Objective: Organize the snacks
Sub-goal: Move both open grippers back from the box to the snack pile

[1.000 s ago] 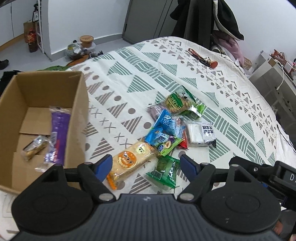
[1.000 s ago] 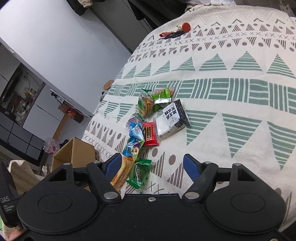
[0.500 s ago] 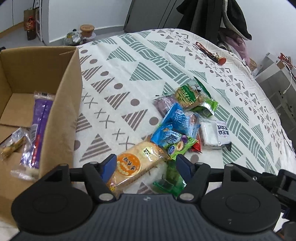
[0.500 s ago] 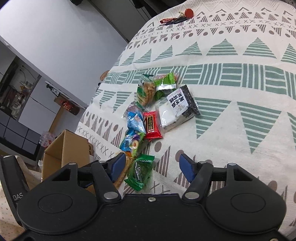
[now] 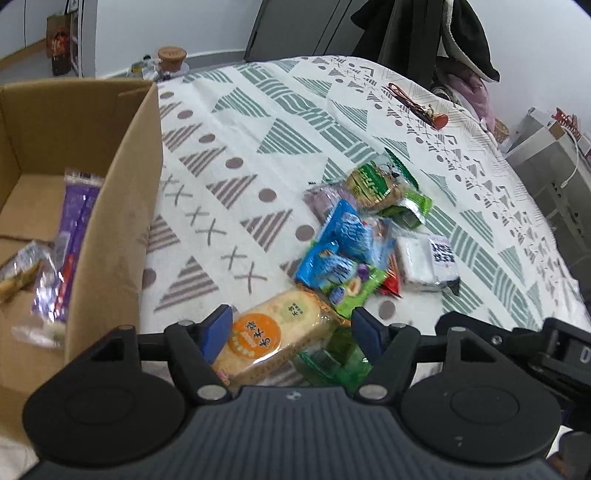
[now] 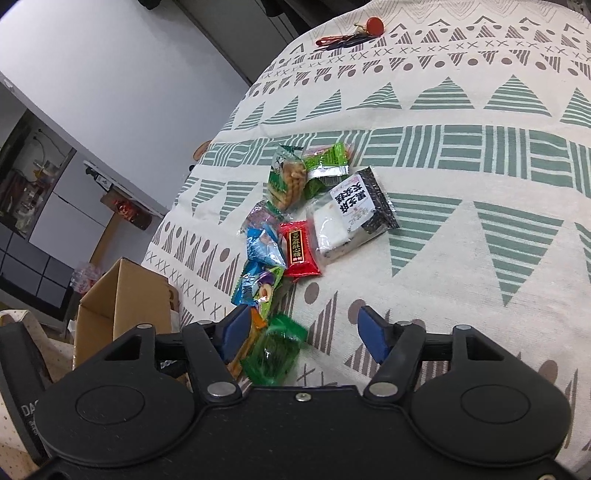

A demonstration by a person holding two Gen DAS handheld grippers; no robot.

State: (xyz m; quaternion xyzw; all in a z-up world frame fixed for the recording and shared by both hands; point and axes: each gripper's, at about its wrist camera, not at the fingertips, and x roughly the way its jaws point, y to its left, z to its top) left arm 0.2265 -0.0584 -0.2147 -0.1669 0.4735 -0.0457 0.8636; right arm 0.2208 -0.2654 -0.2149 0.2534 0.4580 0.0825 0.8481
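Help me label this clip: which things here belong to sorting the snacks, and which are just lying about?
Job:
- cardboard box, purple packet already inside
- rice cracker pack
- green packet
- blue packets
- red packet
- black-and-white packet
- left hand-held gripper, right hand-held gripper, both open

Lying about:
- keys
- dark coat
- tablecloth
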